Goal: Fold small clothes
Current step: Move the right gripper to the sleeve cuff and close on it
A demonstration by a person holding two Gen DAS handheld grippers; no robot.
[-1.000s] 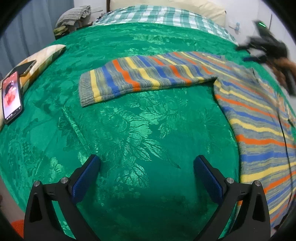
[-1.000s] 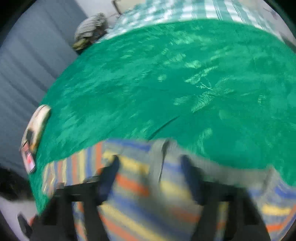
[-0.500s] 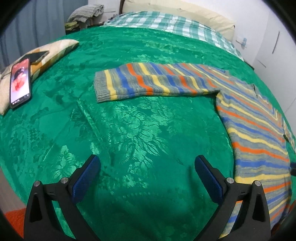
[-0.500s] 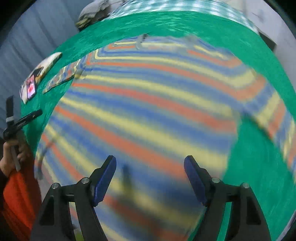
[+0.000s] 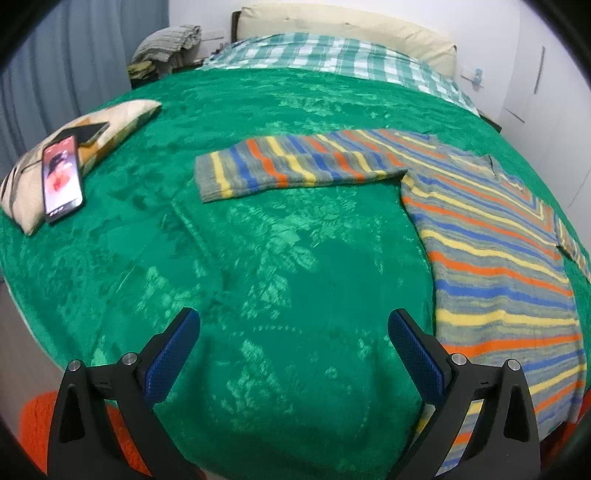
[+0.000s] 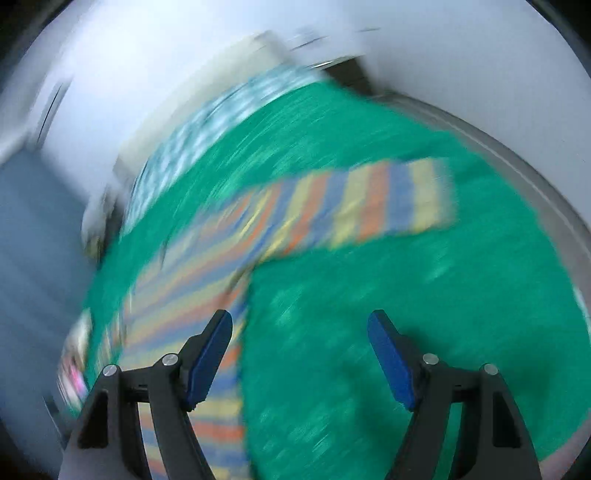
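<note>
A striped knit sweater (image 5: 491,258) in grey, blue, orange and yellow lies flat on the green bedspread (image 5: 258,240). One sleeve (image 5: 295,168) stretches left across the bed. My left gripper (image 5: 293,349) hovers open over bare bedspread, left of the sweater's body and short of the sleeve. In the blurred right wrist view the other sleeve (image 6: 373,201) reaches out to the right and the sweater's body (image 6: 184,302) runs down the left. My right gripper (image 6: 299,349) is open above the bedspread beside the body's edge, with nothing between its fingers.
A phone (image 5: 61,177) with a lit screen rests on a patterned cushion (image 5: 92,136) at the bed's left edge. A checked sheet (image 5: 332,61) and a cream headboard (image 5: 351,33) lie at the far end. Folded cloth (image 5: 166,44) sits beyond the bed's far left corner.
My right gripper swept fast across the sweater from its collar to the far sleeve side, rolling as it went. My left gripper drew back and rose slightly. The right gripper left the left wrist view.
</note>
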